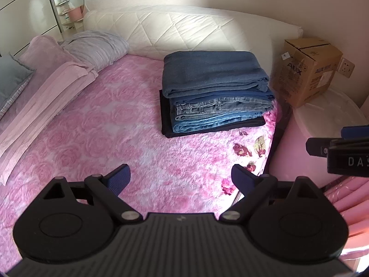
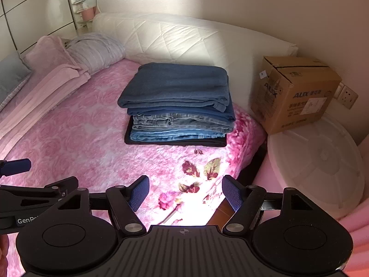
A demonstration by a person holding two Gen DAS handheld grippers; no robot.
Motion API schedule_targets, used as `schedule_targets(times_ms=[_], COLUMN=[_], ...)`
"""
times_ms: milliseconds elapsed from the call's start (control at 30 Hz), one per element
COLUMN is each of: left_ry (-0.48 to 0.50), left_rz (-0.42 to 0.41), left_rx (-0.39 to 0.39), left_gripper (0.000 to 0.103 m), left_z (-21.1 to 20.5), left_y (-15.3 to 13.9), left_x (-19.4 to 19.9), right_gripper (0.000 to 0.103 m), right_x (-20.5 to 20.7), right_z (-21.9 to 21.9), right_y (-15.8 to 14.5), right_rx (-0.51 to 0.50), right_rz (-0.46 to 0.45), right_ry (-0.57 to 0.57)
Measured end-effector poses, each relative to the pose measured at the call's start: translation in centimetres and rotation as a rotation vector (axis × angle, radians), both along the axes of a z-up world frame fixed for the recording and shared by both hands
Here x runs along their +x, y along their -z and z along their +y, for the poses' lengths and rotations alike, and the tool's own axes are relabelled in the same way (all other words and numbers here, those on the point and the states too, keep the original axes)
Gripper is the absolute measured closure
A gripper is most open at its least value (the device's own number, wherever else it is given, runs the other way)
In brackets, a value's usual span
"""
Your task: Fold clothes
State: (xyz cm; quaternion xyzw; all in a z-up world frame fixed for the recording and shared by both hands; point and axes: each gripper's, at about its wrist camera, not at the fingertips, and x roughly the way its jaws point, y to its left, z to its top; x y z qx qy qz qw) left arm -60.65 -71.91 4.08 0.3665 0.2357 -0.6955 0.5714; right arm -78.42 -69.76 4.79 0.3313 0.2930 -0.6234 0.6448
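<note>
A stack of folded clothes (image 1: 214, 92) (image 2: 177, 106) sits on the pink floral bedspread (image 1: 110, 124) (image 2: 80, 138), near the bed's far right corner. It holds several denim pieces over a black garment at the bottom. My left gripper (image 1: 181, 177) hovers open over bare bedspread, well short of the stack, with nothing between its blue pads. My right gripper (image 2: 185, 192) is open too and empty, above the bed's right edge. Each gripper shows at the side of the other's view.
A white quilted headboard (image 1: 184, 27) runs behind the stack. Pillows and a folded pink blanket (image 1: 46, 106) lie along the left. A cardboard box (image 2: 297, 92) rests on a white round lid (image 2: 322, 166) right of the bed. Wardrobe doors and a small shelf stand far left.
</note>
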Motion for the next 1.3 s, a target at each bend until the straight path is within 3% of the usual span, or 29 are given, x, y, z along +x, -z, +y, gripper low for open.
schedule_targets(times_ms=[267,667,1300], left_ry=[-0.026,-0.211,-0.235], left_rz=[0.020,0.003,0.006], left_rx=[-0.001,0.009,-0.006], left_gripper=[0.010,0.010,0.010], left_z=[-0.1,-1.0,-2.0], left_y=[0.3,0.7,0.7], left_x=[-1.7,-5.9,-7.8], right_gripper=[0.030,0.030,0.030], right_x=[-1.1,-5.2,-7.2], right_z=[-0.1,-4.0,-5.8], right_y=[-0.2,0.5,0.8], right_rx=[-0.013,-0.023,-0.013], right_rz=[0.016,0.014,0.003], right_ry=[-0.012,-0.190,-0.231])
